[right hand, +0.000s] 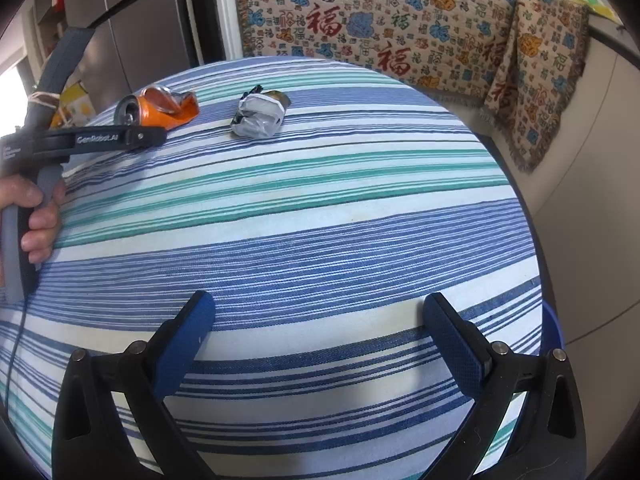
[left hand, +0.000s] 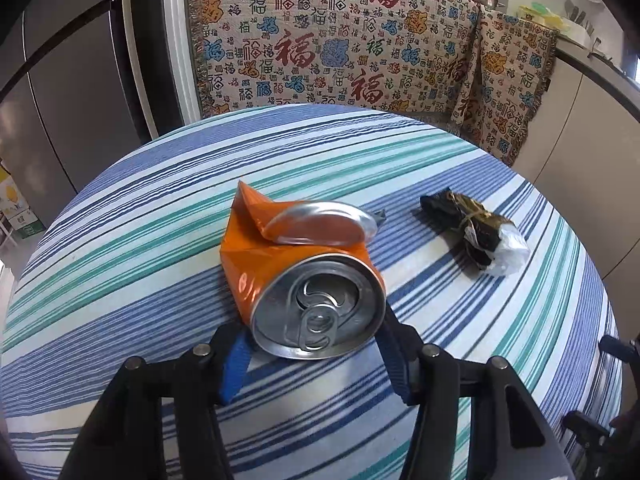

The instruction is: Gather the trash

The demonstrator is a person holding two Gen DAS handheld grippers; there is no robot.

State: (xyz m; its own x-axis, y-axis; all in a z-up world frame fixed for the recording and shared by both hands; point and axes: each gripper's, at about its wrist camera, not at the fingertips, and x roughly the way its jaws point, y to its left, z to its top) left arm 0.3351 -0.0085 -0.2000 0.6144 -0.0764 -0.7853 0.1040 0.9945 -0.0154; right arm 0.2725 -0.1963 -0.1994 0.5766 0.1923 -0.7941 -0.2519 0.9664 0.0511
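My left claw is open around the lid end of a crushed orange can; the blue pads stand on both sides of the silver lid, and I cannot tell if they touch it. The can lies on its side on the striped tablecloth, near the table's left edge in the right wrist view. Just right of it, apart from it, lies a crumpled wrapper, black and gold with a white end.

My right claw is wide open and holds nothing; it hovers over bare cloth, well apart from both pieces. The rounded table edge is close on its right side.

On my left claw's arm I read "GenRobot.AI". The blanket behind the table repeats the character 福.
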